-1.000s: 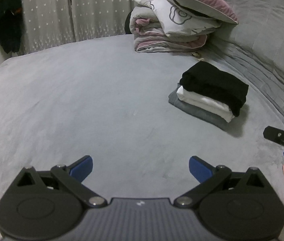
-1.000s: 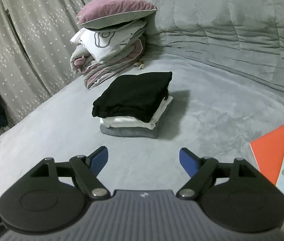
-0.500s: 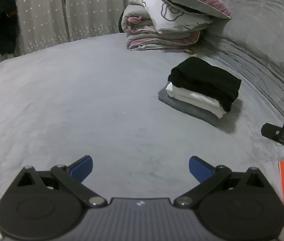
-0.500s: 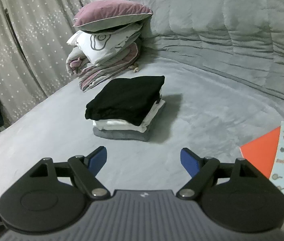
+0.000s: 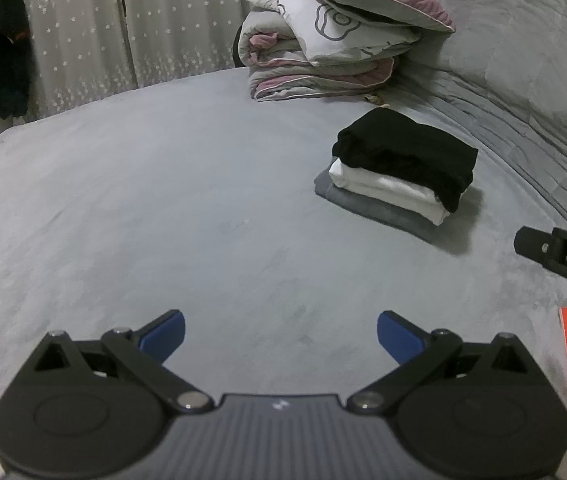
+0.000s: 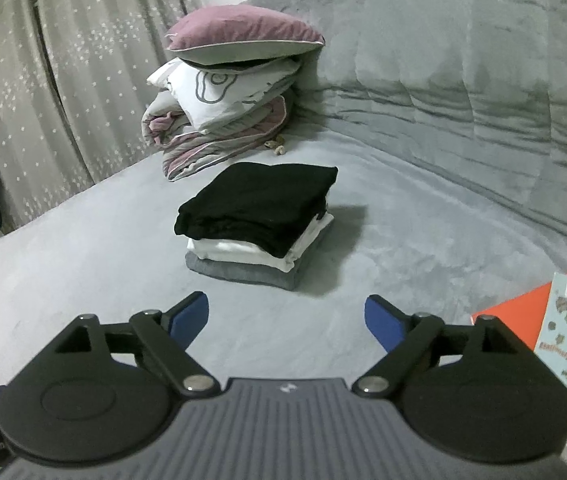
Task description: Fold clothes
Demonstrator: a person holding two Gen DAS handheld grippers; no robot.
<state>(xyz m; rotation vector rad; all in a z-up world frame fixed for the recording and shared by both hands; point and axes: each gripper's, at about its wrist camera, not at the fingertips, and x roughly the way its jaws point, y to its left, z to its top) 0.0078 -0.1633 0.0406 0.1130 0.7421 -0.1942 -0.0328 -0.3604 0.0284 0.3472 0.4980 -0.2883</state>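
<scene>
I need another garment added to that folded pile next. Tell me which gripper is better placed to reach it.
Right, probably. The right gripper faces the folded pile head-on; from the left gripper it lies off to the right. Both are open, empty.

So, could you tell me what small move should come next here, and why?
Probably a pause, or a turn away to look for another garment: both the left gripper and the right gripper are open and empty, the pile of folded clothes looks neat, and no unfolded clothing lies on the bed.
</scene>
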